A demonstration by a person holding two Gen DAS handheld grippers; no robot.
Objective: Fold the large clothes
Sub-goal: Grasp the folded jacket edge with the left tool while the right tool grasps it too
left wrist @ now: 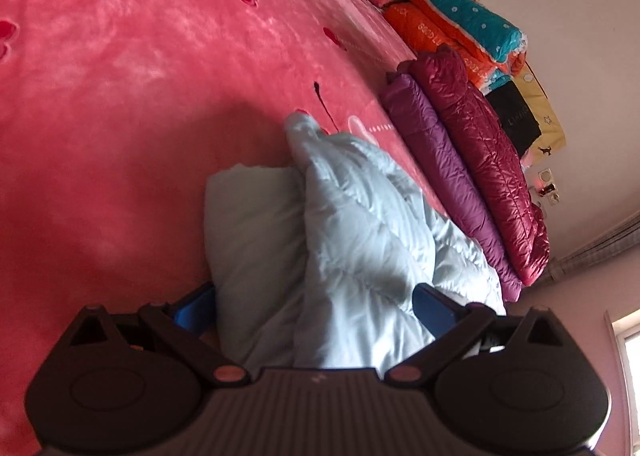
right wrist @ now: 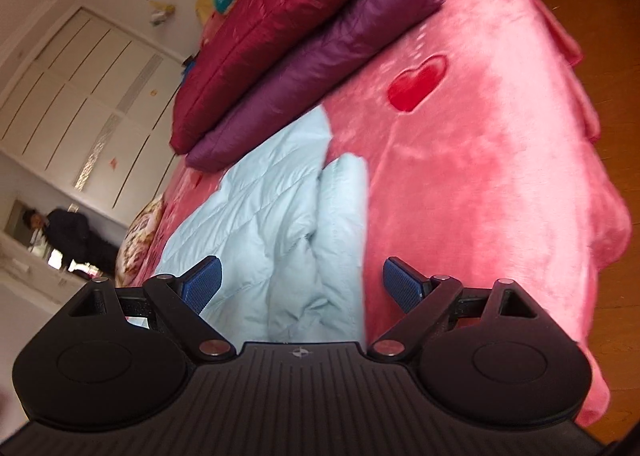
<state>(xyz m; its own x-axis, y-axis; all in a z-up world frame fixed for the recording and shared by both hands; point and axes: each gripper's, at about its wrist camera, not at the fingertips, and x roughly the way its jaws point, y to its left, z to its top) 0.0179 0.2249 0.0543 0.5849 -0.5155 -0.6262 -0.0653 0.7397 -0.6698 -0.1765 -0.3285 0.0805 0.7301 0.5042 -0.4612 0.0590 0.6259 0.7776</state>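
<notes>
While both grippers gape wide, nothing held: left gripper (left wrist: 316, 306) straddles bunched pale-blue jacket (left wrist: 352, 223) on pink bed (left wrist: 120, 95), beside purple jacket (left wrist: 444, 171). Right gripper (right wrist: 302, 284) over jacket's outer edge. Risk: puffy, slippery fill; shallow pinch slips, fold springs open.

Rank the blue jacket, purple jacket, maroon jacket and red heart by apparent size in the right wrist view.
1. Blue jacket, though it lies nearest the camera, which inflates it.
2-3. Maroon jacket and purple jacket look about alike; I would not rank them.
4. Red heart, clearly smallest.
</notes>
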